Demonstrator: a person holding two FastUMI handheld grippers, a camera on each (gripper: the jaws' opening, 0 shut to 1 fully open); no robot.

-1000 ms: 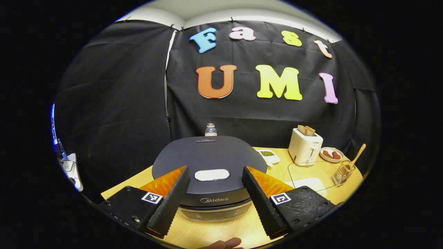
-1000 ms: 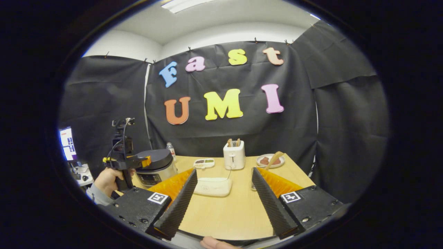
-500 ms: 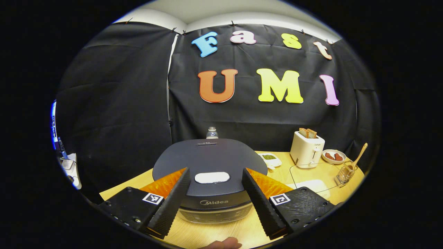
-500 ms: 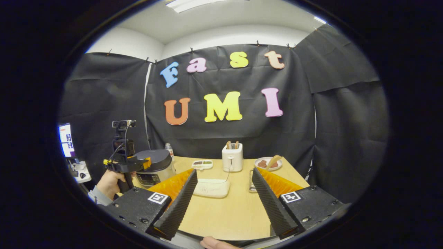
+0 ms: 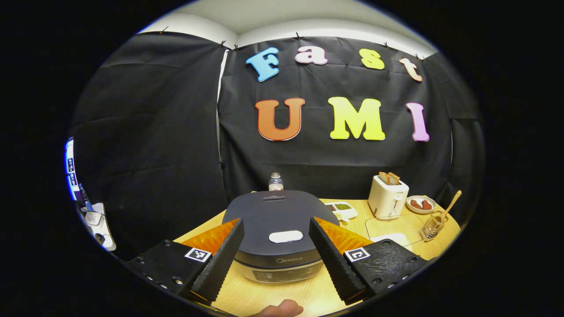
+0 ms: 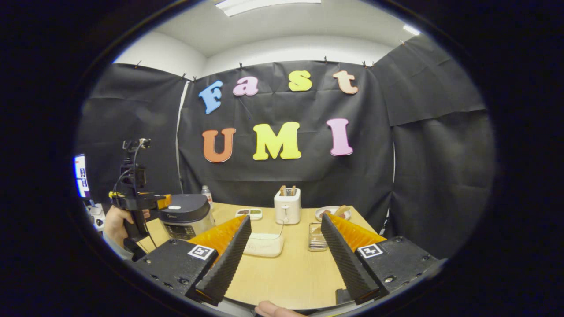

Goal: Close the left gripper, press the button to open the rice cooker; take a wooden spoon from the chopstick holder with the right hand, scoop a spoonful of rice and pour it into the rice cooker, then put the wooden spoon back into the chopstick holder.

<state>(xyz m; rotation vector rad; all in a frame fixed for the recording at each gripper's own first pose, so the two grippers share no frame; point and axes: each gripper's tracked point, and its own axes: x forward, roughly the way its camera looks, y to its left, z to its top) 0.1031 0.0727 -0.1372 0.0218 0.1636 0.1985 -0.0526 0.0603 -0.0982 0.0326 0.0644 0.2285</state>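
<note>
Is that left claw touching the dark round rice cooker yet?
Apart. The right gripper view shows the left gripper held short of the dark rice cooker, with wall between.

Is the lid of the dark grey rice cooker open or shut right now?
Shut. The dark grey rice cooker has its lid lying flat on the body, with the white button on top unpressed.

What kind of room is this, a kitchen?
Probably a pretend kitchen set up in a booth for recording. A rice cooker, a toaster with bread in it and a wooden spoon sit on one table, but black cloth hangs behind.
</note>
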